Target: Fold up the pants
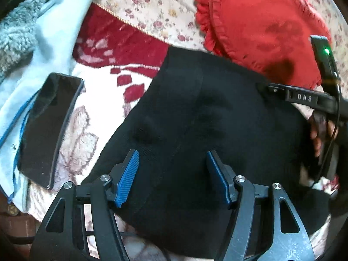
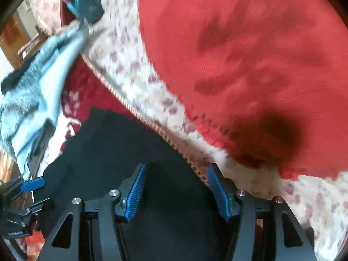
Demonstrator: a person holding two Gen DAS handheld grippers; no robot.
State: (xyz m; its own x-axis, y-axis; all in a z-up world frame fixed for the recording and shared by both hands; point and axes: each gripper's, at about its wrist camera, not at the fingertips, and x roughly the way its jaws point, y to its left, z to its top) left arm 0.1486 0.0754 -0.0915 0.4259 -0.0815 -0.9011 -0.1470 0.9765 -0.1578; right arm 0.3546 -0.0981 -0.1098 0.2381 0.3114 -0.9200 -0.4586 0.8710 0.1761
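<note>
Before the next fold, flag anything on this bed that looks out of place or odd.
One thing: a black slab-shaped smartphone lies tilted, half on the pale blue fleece-lined jacket and half on the red-and-white patterned blanket, close beside the black folded pants. The red frilled cushion shows dark patches; stains or shadows, I cannot tell.

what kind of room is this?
Probably a bedroom, on a bed: a floral sheet, a red frilled cushion and a red-and-white blanket under the black pants. A phone lies beside them.
</note>
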